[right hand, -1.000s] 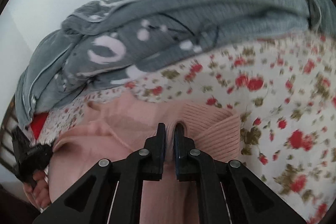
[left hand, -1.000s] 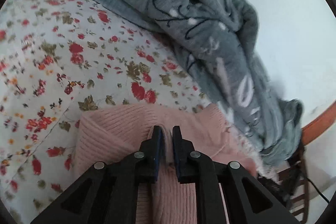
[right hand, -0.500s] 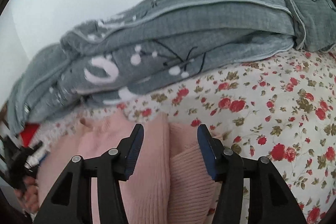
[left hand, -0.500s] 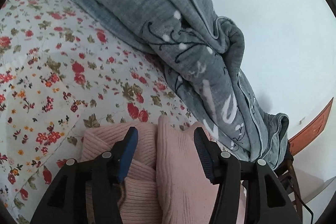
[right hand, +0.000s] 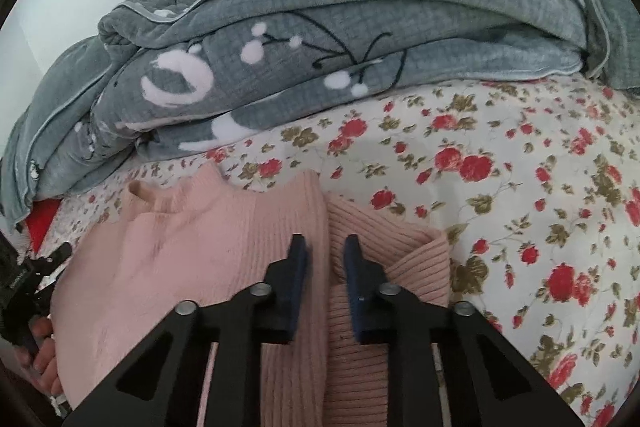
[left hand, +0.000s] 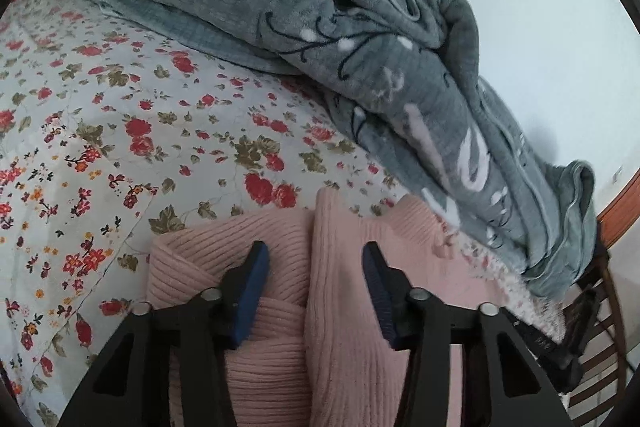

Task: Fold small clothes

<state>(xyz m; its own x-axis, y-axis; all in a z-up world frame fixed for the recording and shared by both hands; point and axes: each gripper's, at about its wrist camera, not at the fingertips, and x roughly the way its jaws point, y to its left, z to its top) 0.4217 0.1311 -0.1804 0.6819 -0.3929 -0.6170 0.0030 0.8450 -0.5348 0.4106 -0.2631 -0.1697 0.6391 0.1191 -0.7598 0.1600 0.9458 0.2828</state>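
**A:** Tongs first, since they are nearest. Why do yours sit over the knit like that?

**B:** My left gripper (left hand: 312,269) hangs above the pink sweater (left hand: 340,307) with its jaws apart and closing; a raised fold of the knit stands between the pads, but they do not press on it. My right gripper (right hand: 324,259) is narrower, also closing, with the seam where two folded layers meet lying in the gap. I cannot see either pad pinching cloth, so I judge both as free of it.

**A:** And the sweater itself?

**B:** It lies on the floral bedsheet (left hand: 120,131), right under both grippers, its sides already turned inward so the ribbed panels overlap in the middle. I keep the grippers over that centre line because, I think, the next fold starts from there.

**A:** What lies beyond it?

**B:** Bare sheet, then the grey blanket (right hand: 320,47) heaped along the far edge by the wall. The sweater's far corner comes near the blanket, so I judge a long fold away from me could run into it. At the edge of my right view a hand (right hand: 40,359) holds the other tool.
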